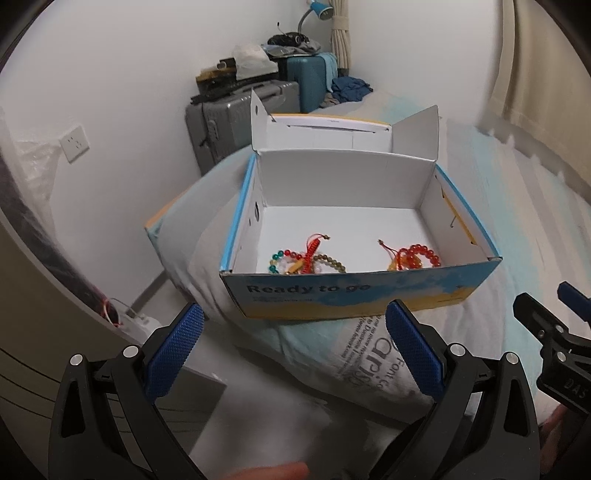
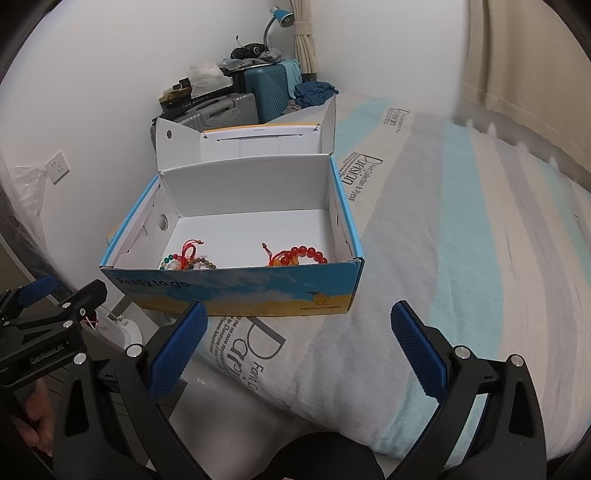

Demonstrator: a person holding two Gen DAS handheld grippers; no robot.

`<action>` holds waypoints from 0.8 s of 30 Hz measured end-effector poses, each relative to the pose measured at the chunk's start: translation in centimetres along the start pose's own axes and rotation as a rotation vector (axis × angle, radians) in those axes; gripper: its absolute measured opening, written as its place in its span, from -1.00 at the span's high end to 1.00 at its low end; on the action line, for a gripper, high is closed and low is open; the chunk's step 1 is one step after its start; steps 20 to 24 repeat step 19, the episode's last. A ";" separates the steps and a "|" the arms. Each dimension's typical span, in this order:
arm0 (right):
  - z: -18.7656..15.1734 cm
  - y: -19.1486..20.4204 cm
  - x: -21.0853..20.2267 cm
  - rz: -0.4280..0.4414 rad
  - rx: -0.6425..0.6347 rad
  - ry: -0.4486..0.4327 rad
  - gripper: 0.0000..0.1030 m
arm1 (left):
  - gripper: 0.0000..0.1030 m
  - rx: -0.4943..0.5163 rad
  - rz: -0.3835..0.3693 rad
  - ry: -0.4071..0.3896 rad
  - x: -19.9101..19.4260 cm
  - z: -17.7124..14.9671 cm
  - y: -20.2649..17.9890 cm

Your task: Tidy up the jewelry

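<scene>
An open blue and white cardboard box [image 1: 354,295] [image 2: 236,291] sits on the bed, its lid folded back. Inside on the left lies a multicoloured bead bracelet with a red cord [image 1: 306,260] [image 2: 188,260]. On the right lies a red bead bracelet [image 1: 415,256] [image 2: 299,256]. My left gripper [image 1: 295,325] is open and empty, just short of the box's front wall. My right gripper [image 2: 299,325] is open and empty, in front of the box's right front corner. Each gripper shows at the edge of the other's view.
The bed has a striped sheet with printed lettering [image 2: 461,240]. Behind it stand a grey suitcase [image 1: 229,122] and a teal suitcase [image 2: 266,90] piled with clutter, plus a blue desk lamp [image 2: 280,16]. A wall socket [image 1: 75,143] is on the left. Curtains hang on the right.
</scene>
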State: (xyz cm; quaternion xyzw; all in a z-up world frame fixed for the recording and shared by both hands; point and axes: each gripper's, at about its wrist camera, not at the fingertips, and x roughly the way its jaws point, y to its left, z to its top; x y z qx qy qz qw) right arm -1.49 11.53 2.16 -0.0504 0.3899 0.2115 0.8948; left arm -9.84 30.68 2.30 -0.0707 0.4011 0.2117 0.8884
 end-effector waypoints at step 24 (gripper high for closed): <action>-0.1 -0.4 0.1 -0.001 -0.003 0.005 -0.85 | -0.89 0.037 0.007 -0.015 -0.3 0.1 -1.0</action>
